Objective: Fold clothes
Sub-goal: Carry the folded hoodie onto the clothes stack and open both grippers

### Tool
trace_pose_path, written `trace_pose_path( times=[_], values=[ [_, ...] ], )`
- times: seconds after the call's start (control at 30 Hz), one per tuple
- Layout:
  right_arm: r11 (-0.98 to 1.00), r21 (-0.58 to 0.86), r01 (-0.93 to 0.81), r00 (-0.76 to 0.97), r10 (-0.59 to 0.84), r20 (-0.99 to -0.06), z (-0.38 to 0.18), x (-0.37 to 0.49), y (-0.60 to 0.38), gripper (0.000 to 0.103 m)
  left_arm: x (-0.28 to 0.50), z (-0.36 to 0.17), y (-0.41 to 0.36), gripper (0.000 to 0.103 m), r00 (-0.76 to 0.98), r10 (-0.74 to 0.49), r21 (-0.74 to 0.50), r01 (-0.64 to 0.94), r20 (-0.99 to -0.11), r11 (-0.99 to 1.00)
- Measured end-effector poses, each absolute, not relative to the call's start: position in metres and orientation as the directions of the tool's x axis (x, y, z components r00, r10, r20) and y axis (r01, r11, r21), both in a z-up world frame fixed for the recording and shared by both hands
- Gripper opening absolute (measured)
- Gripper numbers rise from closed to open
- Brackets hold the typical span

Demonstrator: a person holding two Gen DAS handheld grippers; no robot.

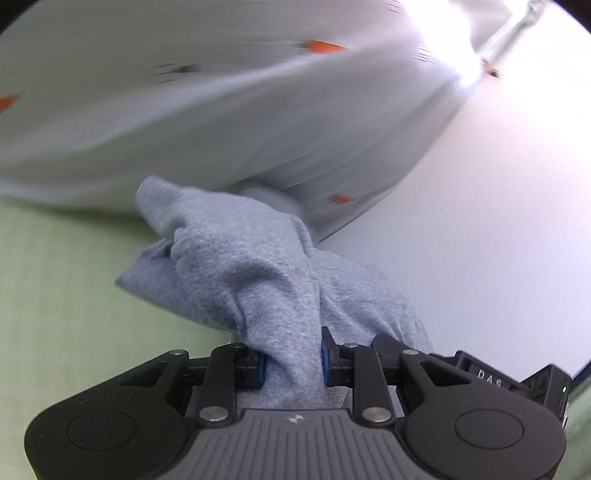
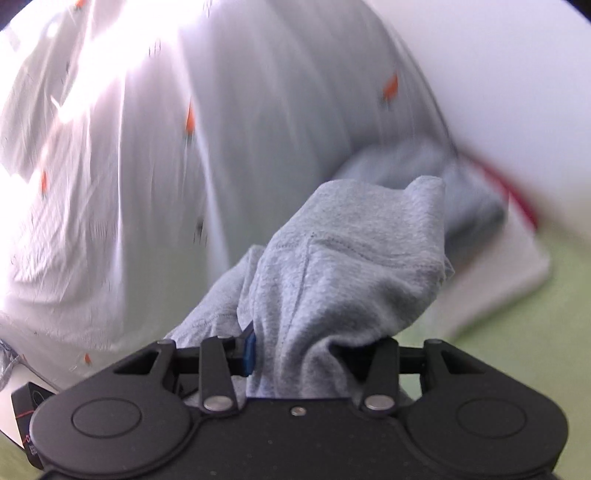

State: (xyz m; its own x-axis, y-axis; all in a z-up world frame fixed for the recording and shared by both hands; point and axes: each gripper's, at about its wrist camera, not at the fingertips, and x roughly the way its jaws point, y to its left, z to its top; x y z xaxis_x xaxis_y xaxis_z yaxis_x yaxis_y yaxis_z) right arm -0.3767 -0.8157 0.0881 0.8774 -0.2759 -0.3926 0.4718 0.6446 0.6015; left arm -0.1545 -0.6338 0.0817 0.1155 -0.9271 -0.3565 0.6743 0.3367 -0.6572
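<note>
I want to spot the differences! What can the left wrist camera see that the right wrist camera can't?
Only the left wrist view shows a pale metal bar at the top right, and the left gripper shut on grey cloth.

Only the right wrist view shows a red stripe at the right, blurred, and the right gripper shut on the grey cloth.

Both show the grey cloth bunched between blue pads, a white sheet with orange marks, and a green surface.

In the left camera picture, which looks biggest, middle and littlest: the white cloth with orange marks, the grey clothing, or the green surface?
1. White patterned cloth, largest.
2. Grey garment and green surface look alike, and the garment is nearer the camera, so I won't rank them.
</note>
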Motion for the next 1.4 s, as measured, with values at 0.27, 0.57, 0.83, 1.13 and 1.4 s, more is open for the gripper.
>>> trace_pose_path(
  times=[0.27,0.57,0.83,1.13,1.4],
  values=[
    [0.763,0.421,0.491,0.865,-0.368,-0.341,0.131,-0.347,-0.972,0.056,-0.134,0.114,-0.79,0.039,0.224,-0.916,-0.56,0.734,-0.334,0.384],
    [0.703,-0.146,0.696,0.652,-0.704,-0.28,0.052,-0.244,-1.022,0.101,-0.091,0.059,-0.867,0.071,0.515,-0.634,-0.221,0.649,-0.577,0.728],
    [0.77,0.232,0.594,0.769,-0.46,-0.443,-0.015,-0.211,-1.058,0.103,-0.068,0.014,-0.884,0.078,0.532,-0.528,-0.171,0.579,-0.662,0.797],
    [0.793,0.048,0.607,0.725,-0.528,-0.444,0.009,-0.23,-1.029,0.103,-0.096,0.034,-0.84,0.092,0.536,-0.565,-0.161,0.62,-0.627,0.768],
    [0.73,0.116,0.674,0.697,-0.575,-0.429,0.044,-0.312,-0.951,0.103,-0.143,0.067,-0.786,0.103,0.509,-0.653,-0.174,0.699,-0.561,0.693]
  ],
)
